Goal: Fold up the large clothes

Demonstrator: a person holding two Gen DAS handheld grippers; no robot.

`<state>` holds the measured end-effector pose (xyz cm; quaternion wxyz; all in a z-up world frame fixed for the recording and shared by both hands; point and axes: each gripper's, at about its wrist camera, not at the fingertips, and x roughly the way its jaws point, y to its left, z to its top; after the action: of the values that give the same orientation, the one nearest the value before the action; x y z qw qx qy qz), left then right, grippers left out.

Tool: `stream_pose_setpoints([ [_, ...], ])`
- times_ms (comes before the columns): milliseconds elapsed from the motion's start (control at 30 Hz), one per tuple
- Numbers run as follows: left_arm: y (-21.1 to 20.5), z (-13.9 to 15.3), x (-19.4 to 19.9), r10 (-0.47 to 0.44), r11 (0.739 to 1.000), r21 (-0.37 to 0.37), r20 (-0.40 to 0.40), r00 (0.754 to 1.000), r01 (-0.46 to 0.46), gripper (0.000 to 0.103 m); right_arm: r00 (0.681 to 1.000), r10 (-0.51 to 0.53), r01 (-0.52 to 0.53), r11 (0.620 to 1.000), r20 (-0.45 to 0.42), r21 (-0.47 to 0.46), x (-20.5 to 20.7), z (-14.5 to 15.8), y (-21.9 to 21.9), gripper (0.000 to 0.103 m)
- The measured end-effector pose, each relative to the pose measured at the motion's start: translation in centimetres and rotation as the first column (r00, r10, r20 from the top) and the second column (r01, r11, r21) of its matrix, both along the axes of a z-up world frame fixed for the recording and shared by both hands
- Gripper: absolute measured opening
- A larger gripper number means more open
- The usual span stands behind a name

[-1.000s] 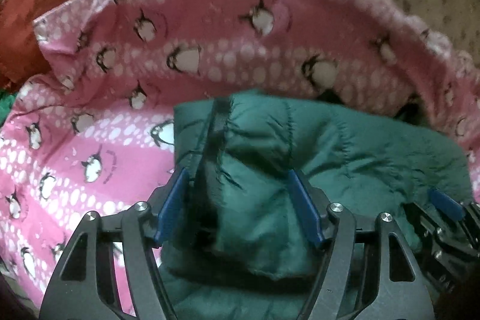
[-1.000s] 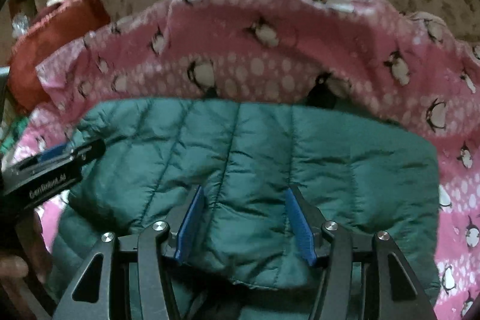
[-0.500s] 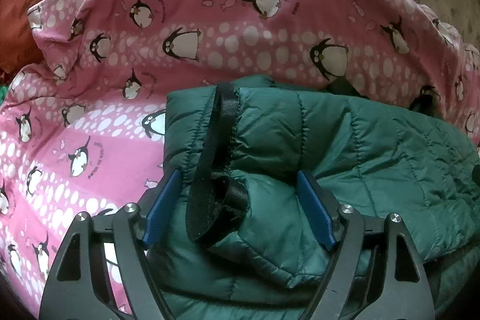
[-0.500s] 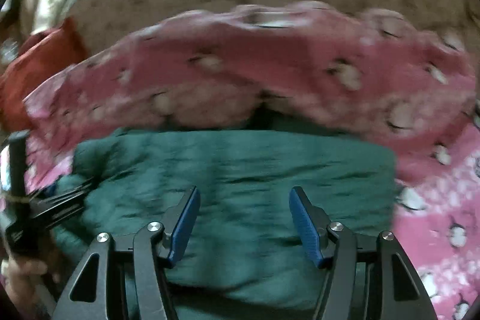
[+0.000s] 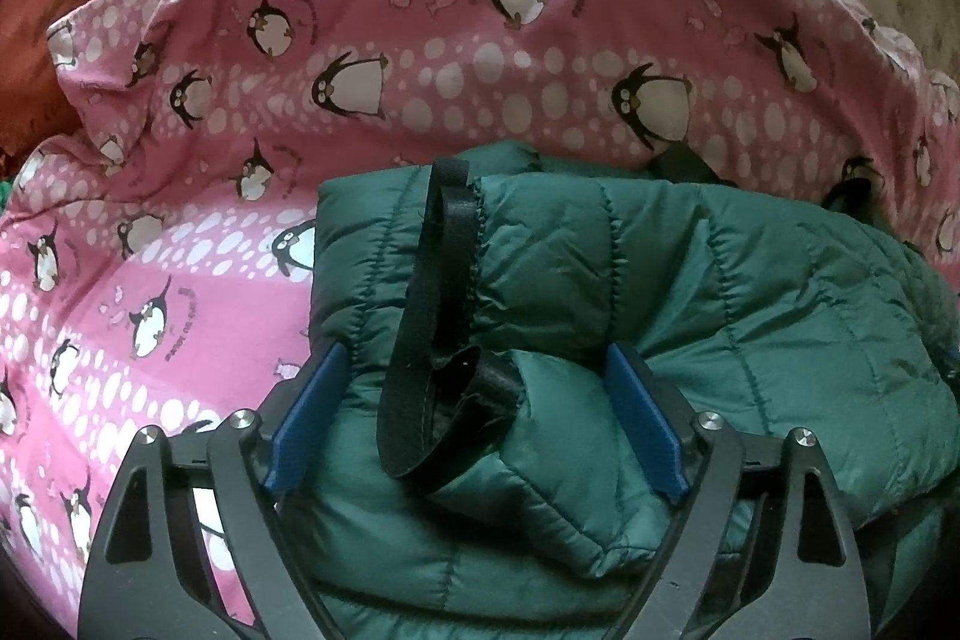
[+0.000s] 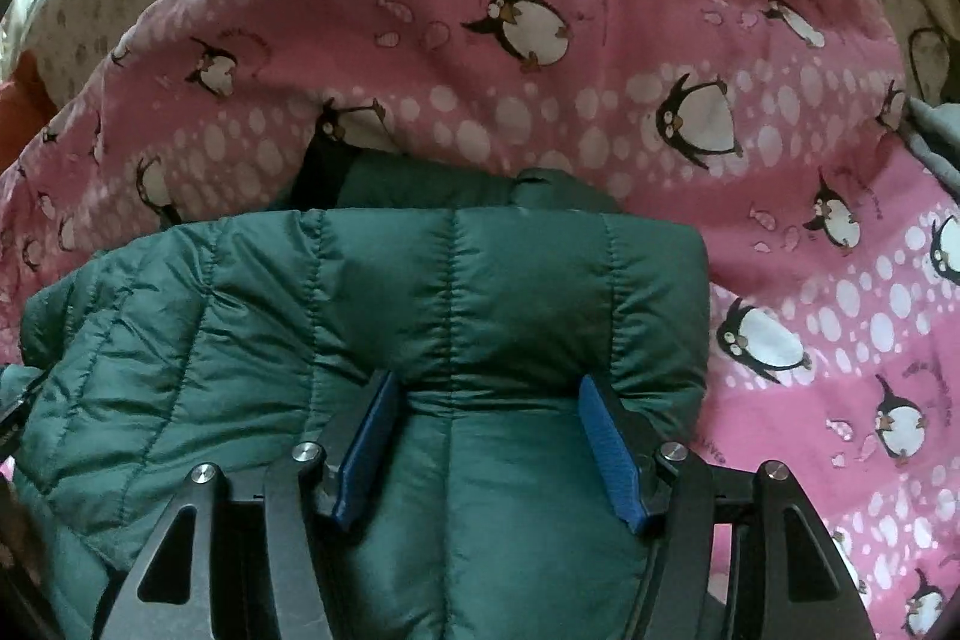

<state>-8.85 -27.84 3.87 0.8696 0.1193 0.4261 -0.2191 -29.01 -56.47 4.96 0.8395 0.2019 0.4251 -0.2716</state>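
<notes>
Green quilted jacket, near edge behind right gripper

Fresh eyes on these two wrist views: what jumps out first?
The pink penguin-print blanket fills the upper half of both views. A dark green quilted jacket lies bunched on it, low and centre. In the left wrist view a black strap loops over the jacket's left end, between the blue pads of the left gripper; the right gripper straddles a puffy fold.

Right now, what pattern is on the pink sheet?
Penguins and white dots on the pink sheet; clearest in the left wrist view.
</notes>
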Motion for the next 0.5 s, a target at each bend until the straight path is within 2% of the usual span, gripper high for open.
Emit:
stream_pose_setpoints([
  [100, 0.2, -0.2, 0.1, 0.000, 1.000, -0.012, -0.009, 1.000, -0.001, 0.088, 0.998, -0.012, 0.013, 1.000, 0.062, -0.012, -0.9, 2.6, 0.4, 0.060],
  [200, 0.2, -0.2, 0.1, 0.000, 1.000, -0.014, -0.009, 1.000, 0.000, 0.088, 0.992, 0.028, -0.028, 1.000, 0.126, -0.002, -2.3, 4.4, 1.8, 0.060],
  [300, 0.2, -0.2, 0.1, 0.000, 1.000, -0.017, -0.011, 1.000, 0.000, 0.088, 0.994, 0.070, -0.068, 0.997, 0.082, -0.024, -2.4, 4.5, 3.3, 0.060],
  [500, -0.1, -0.2, 0.0, -0.003, 1.000, -0.013, -0.001, 1.000, 0.003, 0.090, 0.995, 0.097, -0.099, 0.992, -0.024, -0.080, -2.2, 1.5, 4.6, 0.061],
])
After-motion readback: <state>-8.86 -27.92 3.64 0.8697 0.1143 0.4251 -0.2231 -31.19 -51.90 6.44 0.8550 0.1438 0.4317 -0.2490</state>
